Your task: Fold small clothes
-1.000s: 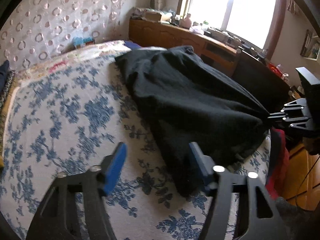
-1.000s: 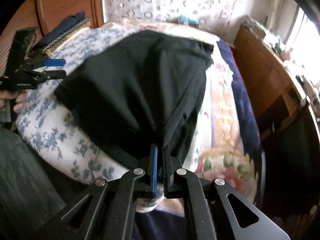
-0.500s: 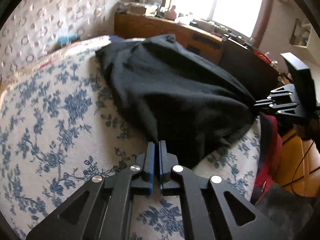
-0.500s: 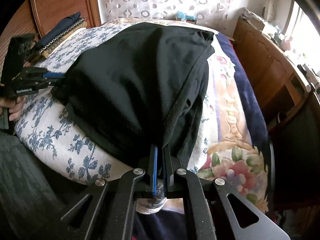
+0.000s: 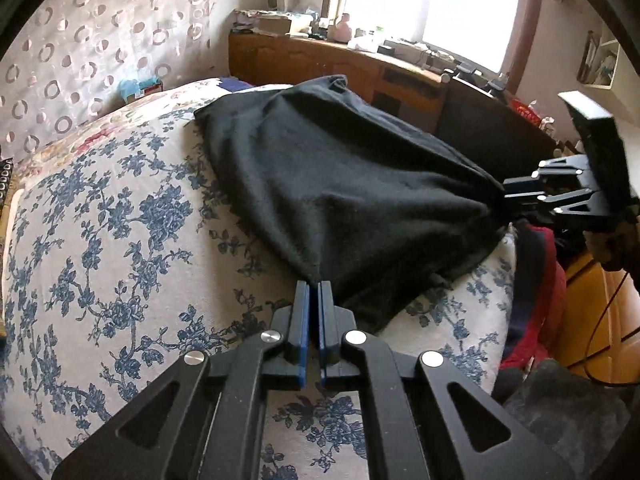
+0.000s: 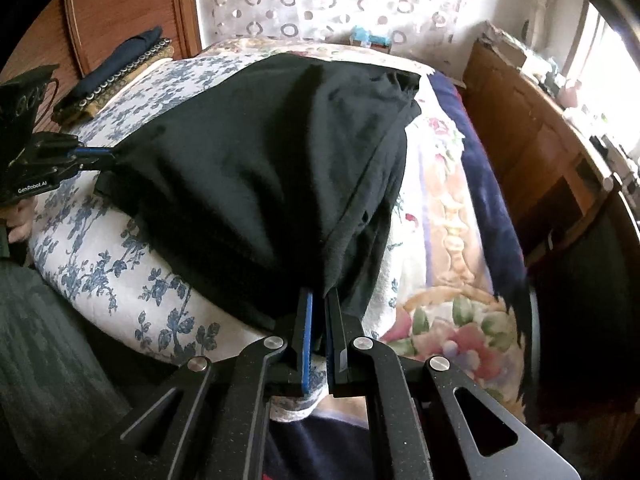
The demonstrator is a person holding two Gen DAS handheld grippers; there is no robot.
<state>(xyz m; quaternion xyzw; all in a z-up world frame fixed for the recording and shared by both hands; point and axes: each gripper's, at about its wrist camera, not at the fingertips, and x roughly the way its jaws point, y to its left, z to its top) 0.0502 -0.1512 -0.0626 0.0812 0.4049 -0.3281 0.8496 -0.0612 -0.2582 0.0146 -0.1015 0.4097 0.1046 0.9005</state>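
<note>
A black garment (image 5: 352,184) lies spread on the blue-flowered bed cover (image 5: 120,240), pulled taut between both grippers. My left gripper (image 5: 314,286) is shut on the garment's near left corner, low over the cover. In the right wrist view that gripper (image 6: 100,156) pinches the same corner at the far left. My right gripper (image 6: 319,296) has the other near corner of the garment (image 6: 256,168) gathered between its fingers. Its jaws are opening and the cloth still runs to a point between them. The left wrist view shows this gripper (image 5: 506,196) at the right bed edge.
A wooden dresser (image 5: 320,60) with clutter stands under the bright window beyond the bed. Red cloth (image 5: 540,280) hangs off the bed's right edge. Folded dark items (image 6: 120,60) lie by the headboard. A floral blanket (image 6: 448,240) covers the bed's right side.
My left gripper went from wide open to shut on the garment's near corner. The gap between the right gripper's fingers has widened slightly. The cloth stays stretched between the two.
</note>
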